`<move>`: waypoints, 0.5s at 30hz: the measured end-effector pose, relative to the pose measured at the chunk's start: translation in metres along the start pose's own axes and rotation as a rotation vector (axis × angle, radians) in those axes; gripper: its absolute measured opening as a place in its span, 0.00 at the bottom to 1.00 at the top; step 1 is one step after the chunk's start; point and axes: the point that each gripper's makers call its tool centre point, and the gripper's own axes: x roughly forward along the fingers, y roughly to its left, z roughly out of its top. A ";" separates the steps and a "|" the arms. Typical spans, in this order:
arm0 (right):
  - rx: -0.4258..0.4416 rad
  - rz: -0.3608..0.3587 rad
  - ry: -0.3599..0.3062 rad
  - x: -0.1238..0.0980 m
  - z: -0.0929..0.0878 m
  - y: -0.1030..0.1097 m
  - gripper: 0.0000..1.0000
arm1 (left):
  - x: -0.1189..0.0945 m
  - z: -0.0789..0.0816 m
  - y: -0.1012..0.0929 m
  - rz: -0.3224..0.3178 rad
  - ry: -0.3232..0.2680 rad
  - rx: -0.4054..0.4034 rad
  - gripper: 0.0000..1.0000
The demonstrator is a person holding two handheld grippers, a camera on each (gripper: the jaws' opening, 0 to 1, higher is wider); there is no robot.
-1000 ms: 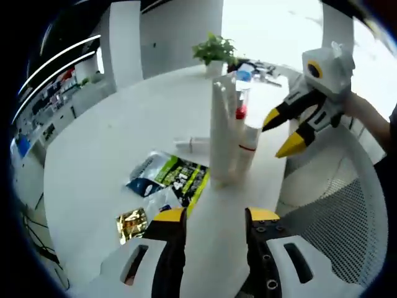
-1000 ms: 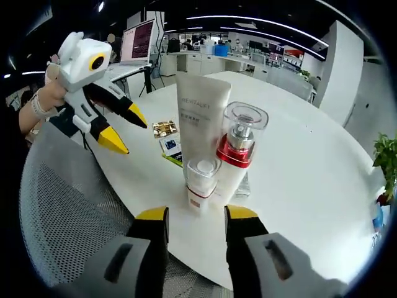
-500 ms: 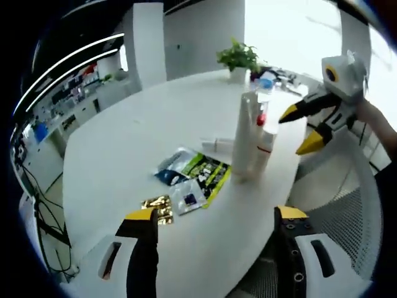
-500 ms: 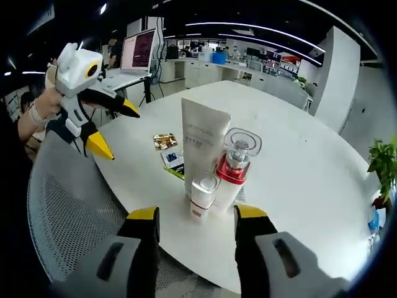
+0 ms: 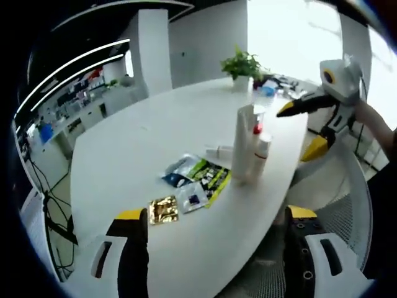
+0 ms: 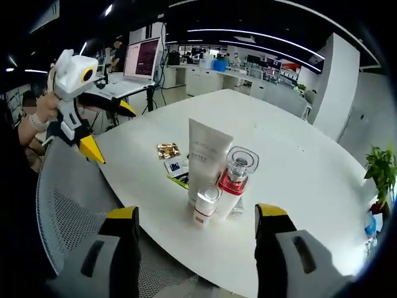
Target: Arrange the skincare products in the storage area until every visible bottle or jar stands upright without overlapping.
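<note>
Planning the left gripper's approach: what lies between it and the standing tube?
In the left gripper view, sachets and a gold packet lie on the table between the left gripper and the tube.

White gripper (image 6: 197,236) bodies, black jaws, yellow tips

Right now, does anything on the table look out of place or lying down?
One small white tube lies flat on the white table, behind the three upright products: the tall tube, the red-collared pump bottle and the small bottle. Loose sachets lie scattered beside them.
</note>
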 end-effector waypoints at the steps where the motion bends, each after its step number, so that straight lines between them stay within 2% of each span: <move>1: -0.006 0.003 0.002 -0.001 0.000 0.001 0.80 | -0.001 0.000 -0.001 0.000 -0.002 0.000 0.89; 7: -0.021 -0.008 -0.004 -0.004 0.001 0.004 0.91 | -0.010 -0.004 -0.002 0.017 -0.005 -0.001 0.95; 15: -0.028 -0.023 -0.008 -0.011 0.001 0.008 0.99 | -0.017 -0.010 -0.006 0.008 -0.005 0.004 0.97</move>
